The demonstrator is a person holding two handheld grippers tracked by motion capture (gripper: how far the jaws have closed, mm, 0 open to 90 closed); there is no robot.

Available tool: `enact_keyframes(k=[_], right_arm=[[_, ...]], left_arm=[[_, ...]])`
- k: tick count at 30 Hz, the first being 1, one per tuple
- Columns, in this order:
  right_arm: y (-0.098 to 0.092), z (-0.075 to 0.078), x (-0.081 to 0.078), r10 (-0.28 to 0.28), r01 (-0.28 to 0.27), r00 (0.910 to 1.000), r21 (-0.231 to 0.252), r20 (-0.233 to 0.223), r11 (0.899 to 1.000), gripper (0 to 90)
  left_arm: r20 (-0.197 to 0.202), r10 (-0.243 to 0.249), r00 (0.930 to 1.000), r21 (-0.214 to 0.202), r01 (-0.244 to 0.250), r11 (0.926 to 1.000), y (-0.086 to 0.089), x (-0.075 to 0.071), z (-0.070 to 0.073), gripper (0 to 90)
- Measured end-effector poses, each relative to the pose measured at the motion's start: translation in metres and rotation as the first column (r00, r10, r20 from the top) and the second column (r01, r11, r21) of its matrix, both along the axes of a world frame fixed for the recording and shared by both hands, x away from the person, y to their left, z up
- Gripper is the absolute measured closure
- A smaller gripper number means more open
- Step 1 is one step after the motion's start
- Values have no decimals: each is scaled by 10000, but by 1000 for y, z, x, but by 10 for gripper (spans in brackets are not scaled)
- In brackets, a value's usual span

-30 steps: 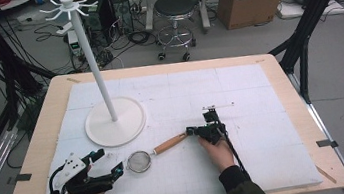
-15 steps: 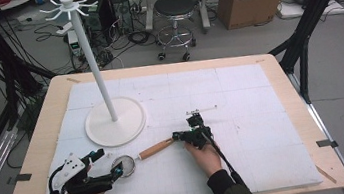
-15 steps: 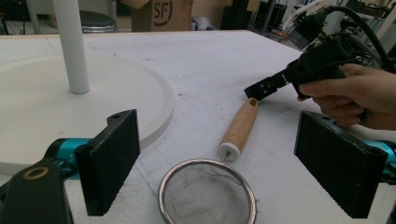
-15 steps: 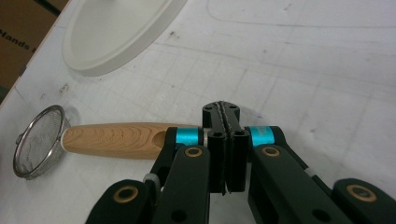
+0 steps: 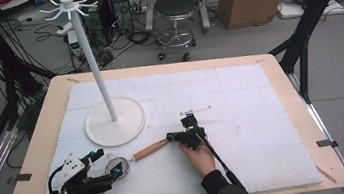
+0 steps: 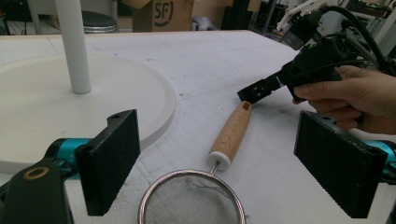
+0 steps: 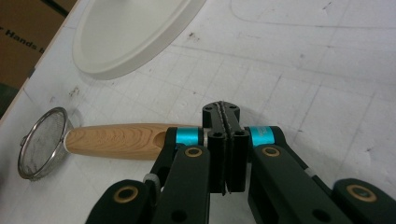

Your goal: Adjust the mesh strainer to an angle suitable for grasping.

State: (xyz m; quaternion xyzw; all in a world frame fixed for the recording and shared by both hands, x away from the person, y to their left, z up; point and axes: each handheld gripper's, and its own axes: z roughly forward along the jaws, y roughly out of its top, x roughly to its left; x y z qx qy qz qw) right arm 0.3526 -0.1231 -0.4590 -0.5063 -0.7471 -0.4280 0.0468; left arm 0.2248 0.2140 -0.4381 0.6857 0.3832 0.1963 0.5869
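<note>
strainer (image 5: 117,167): slid left across counter (image 5: 265,130), mesh now between left claw's (image 6: 224,172) wide-open jaws
right claw (image 7: 225,140): shut, empty, pushing handle end

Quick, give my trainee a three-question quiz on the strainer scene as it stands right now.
1. True or false: the right gripper has its jaws wide open.
2. Which part of the strainer lies between the left gripper jaws: A the mesh bowl, B the wooden handle?
3. What stands on the white round base?

Key: 1 false, they are shut. 2 A. 3 a white pole with hooks on top.
</note>
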Motion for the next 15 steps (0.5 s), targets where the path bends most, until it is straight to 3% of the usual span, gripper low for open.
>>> enact_keyframes(k=[9, 15], right_arm=[[15, 0, -4, 437, -436, 9990, -38, 85, 9990, 897], [20, 0, -2, 423, -422, 9990, -83, 134, 9991, 897]], left_arm=[[-15, -45, 10000, -4, 45, 10000, -1, 0, 0, 151], [-23, -2, 10000, -26, 2, 10000, 1, 0, 0, 151]])
